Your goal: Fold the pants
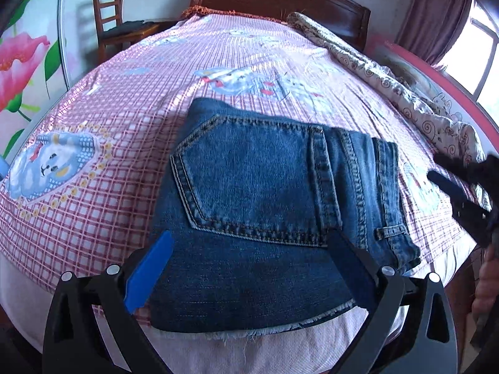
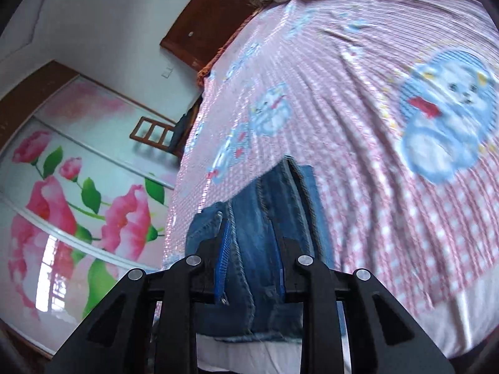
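So the jeans [image 1: 268, 205] are already down to a compact folded bundle, sitting near the foot edge of the bed [image 1: 124, 99] on that pink checked sheet, back pocket facing up. The left gripper [image 1: 249, 268] is right over the near end of it, jaws spread wide with the denim lying between them, not pinching anything as far as I can see. The right gripper [image 2: 249, 265] is off at the waistband side; its jaws are only narrowly apart with denim showing between them, but it's blurry and I honestly can't tell if it's actually clamping. The bundle's long side runs left to right across the left gripper, so that hand's nearer, I'd say.
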The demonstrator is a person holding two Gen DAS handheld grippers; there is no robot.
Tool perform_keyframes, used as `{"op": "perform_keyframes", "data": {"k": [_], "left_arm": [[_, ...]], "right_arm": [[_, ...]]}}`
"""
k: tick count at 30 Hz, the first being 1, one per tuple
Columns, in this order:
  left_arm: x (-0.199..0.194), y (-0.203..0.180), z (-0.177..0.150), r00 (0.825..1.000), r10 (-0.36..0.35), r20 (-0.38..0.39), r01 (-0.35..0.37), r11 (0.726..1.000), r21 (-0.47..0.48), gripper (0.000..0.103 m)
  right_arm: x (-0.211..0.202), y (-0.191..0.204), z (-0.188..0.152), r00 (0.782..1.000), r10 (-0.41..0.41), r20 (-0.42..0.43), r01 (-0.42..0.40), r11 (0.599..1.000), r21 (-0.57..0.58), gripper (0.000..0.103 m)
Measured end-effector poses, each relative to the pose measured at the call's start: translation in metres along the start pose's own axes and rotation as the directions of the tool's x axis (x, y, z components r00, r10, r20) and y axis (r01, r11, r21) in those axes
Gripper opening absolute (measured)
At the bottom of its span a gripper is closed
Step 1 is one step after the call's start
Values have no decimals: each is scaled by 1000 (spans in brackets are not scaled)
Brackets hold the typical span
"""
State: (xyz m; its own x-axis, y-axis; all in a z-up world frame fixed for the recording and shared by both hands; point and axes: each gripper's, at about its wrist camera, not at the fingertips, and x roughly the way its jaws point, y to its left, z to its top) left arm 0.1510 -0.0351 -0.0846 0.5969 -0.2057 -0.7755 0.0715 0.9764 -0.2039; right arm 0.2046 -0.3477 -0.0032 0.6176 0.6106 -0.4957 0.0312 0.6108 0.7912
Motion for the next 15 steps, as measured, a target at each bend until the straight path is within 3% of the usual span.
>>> {"op": "perform_keyframes", "data": {"k": [3,6,9,10,13,15], "left_arm": [[2,-4,-3,1000,19,4,-19,999,28,99],[3,-3,-3,1000,23,-3,-23,999,25,99],[3,-3,-4,1000,18,-6,-18,999,27,99],[4,-4,-4,1000,12,-6,-12,1000,29,99],[4,-5,-4,1000,11,-6,-10,999,35,99],[4,-6,-5,1000,12,-5,-12,999,35,100]], "right_arm": [[50,20,18,996,60,-65,-60,998,-11,24],[89,22,27,993,51,-105,-50,999,16,24],[120,9,34,991,-2,-136,11,998,65,24],[126,1,35,991,-8,-137,21,995,93,22],[131,-18,35,986,-80,-145,92,993,79,0],[130,-25,36,986,-61,-158,77,992,98,0]]}}
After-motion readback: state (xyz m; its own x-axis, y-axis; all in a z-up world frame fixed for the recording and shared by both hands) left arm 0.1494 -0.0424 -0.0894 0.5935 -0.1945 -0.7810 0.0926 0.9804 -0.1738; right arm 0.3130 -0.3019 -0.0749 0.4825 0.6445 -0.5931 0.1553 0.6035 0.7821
